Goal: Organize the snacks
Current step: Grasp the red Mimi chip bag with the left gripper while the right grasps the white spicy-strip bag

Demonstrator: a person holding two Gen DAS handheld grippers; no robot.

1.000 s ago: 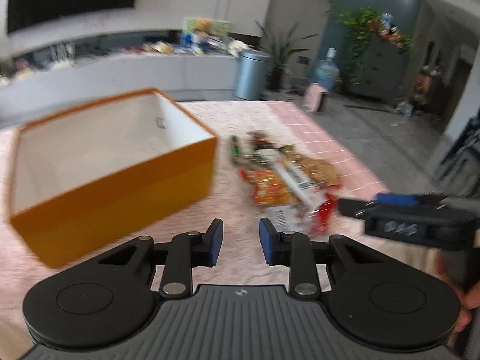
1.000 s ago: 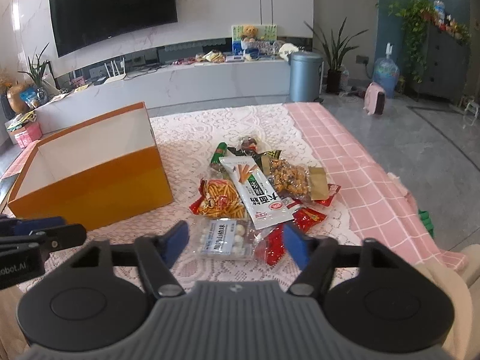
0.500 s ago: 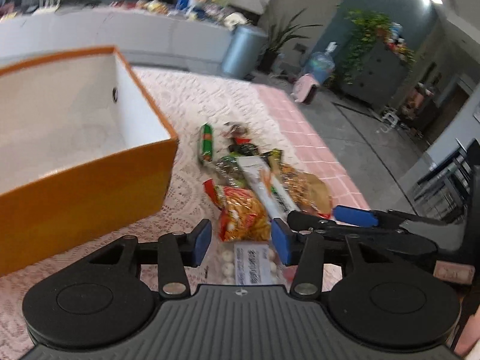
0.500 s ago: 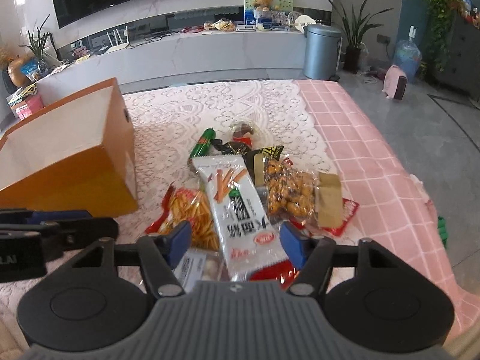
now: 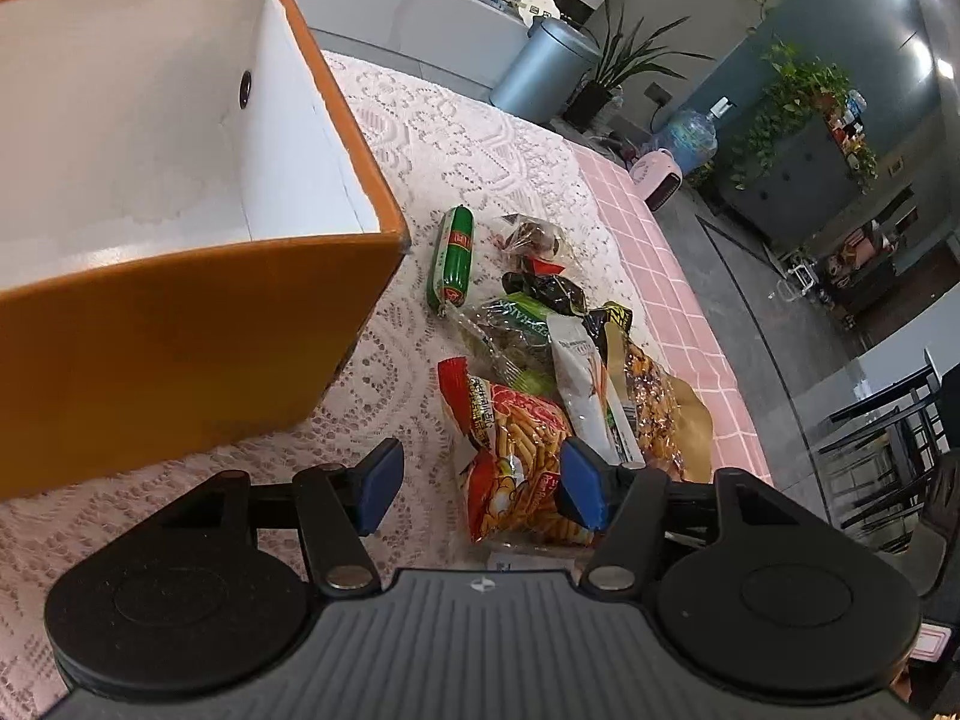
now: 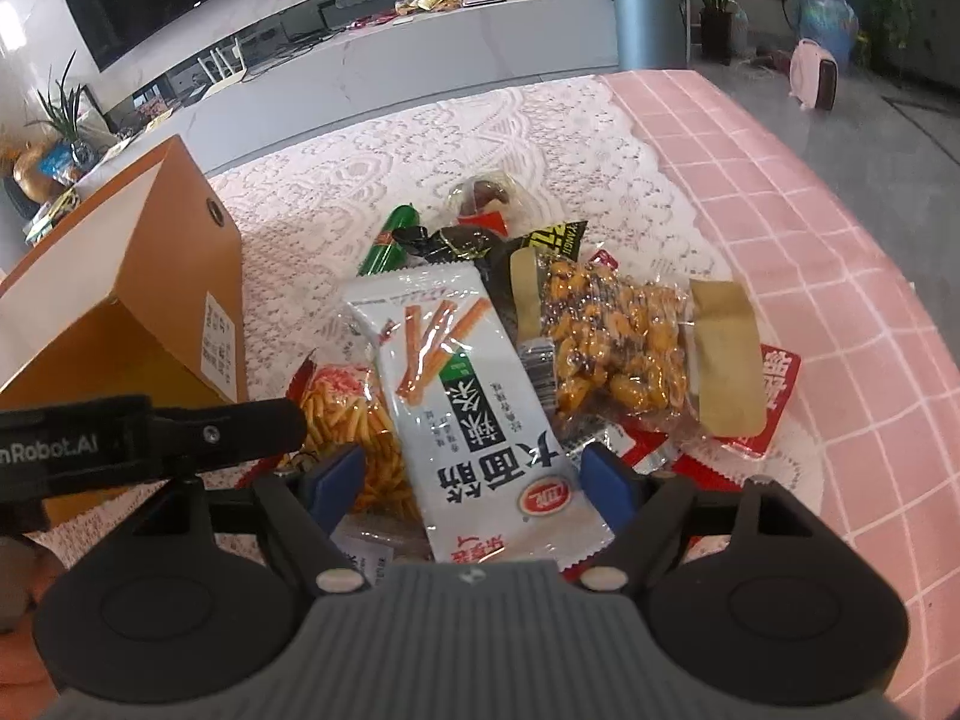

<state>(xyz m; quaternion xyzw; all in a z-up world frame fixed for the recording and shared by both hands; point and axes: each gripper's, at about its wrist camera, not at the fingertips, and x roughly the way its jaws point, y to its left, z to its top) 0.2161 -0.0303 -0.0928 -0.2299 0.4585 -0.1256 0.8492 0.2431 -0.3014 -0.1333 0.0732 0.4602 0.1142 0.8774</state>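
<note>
A: Entry, both grippers over the snack pile. Left gripper (image 5: 477, 477) had its fingers released, nothing pinched; they had just been opening, and the red packet of orange sticks (image 5: 516, 450) lay partly between them, with no pad pressing on it. Right gripper (image 6: 471, 480) likewise spread and just been widening, the white packet with the stick picture (image 6: 474, 396) lying between its fingers, ungripped.

B: Risks?

A: My judgement: the packets overlapped. The white one lay on top of the red one and against the clear bag of glazed nuts (image 6: 612, 348), so a closing pinch could catch two wrappers at once, or drag a neighbour along. The film looked slick (likely to slip out of a shallow grip). The two grippers also stood very close; in the right wrist view the left one's black finger (image 6: 240, 426) reached across just beside the right's left finger. Closing together could make them collide.

B: Surroundings?

A: The orange box (image 5: 198, 324), white inside and bare as far as visible, stood on the lace-covered bench (image 5: 420, 138) just left of the pile. Its near wall stood tall beside the left gripper, so any carry had to rise over the rim. A green sausage stick (image 5: 453, 255) lay near the box corner, with dark wrapped snacks (image 5: 543, 291) beyond it.
</note>
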